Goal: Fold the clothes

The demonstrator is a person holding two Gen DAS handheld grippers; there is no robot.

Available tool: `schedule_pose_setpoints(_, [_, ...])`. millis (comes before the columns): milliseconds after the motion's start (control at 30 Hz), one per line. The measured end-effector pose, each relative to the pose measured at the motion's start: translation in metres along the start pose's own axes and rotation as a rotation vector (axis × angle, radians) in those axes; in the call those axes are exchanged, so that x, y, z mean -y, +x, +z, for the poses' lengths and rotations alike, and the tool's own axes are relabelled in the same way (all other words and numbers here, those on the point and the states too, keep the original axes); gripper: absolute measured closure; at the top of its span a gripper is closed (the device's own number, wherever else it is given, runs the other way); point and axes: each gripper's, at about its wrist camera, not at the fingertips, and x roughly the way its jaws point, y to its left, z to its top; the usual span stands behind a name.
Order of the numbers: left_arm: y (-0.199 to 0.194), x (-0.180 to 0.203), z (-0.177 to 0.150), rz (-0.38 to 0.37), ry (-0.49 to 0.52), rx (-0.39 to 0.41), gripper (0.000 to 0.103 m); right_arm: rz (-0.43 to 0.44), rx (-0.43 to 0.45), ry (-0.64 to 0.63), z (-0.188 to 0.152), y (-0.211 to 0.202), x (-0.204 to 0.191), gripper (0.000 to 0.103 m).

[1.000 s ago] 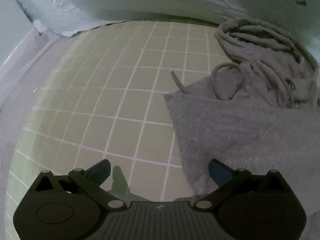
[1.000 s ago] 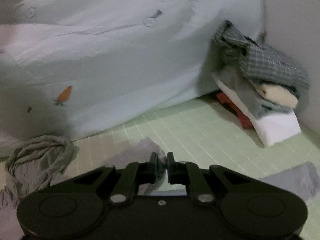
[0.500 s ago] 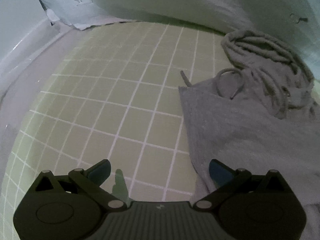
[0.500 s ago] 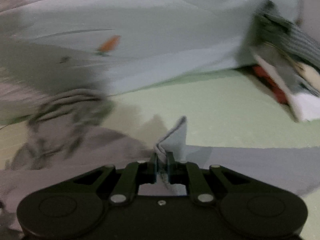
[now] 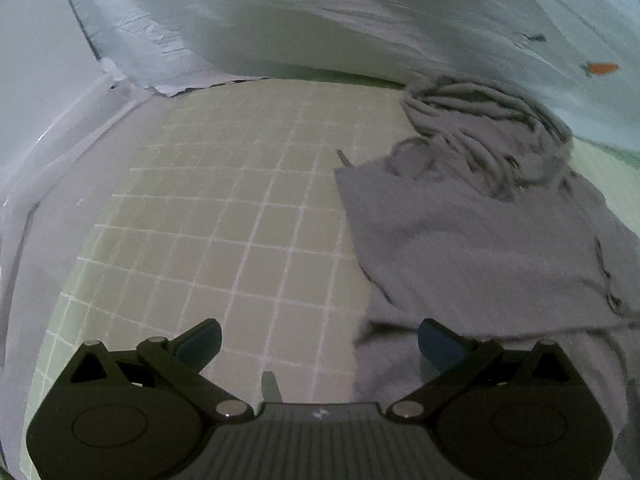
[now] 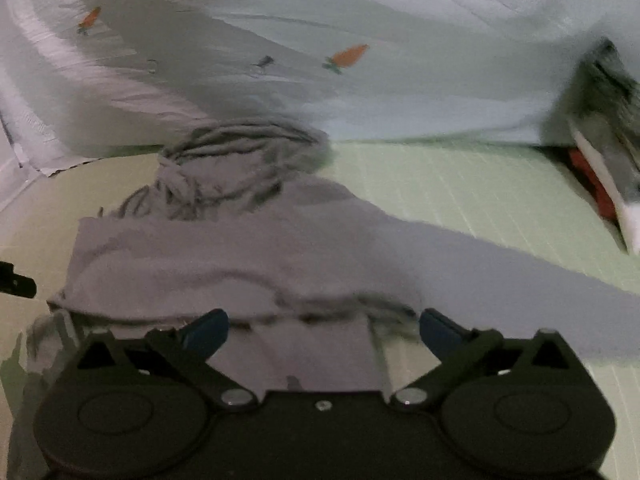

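Over the grey garment (image 6: 248, 264), right hand-held gripper (image 6: 322, 330) opening; nothing gripped.

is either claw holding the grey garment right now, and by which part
Neither. The left claw stands open over the mat, and the right claw is opening above the grey garment, gripping no part.
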Motion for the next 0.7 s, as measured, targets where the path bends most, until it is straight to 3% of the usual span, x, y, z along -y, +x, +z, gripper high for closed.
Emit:
schedule_pose_setpoints(300, [-0.019, 0.059, -0.021, 0.002, 0.041, 0.0, 0.0, -0.001, -0.033, 0.05, -0.029, -0.023, 0.061, 0.0])
schedule_pose_setpoints(533, [-0.014, 0.121, -0.025, -0.039, 0.073, -0.022, 0.0, -0.048, -0.022, 0.103, -0.025, -0.01, 0.12, 0.0])
schedule_pose_setpoints(700, [-0.002, 0.163, -0.01, -0.064, 0.118, -0.02, 0.0, -0.097, -0.012, 0.152, -0.017, 0.009, 0.16, 0.0])
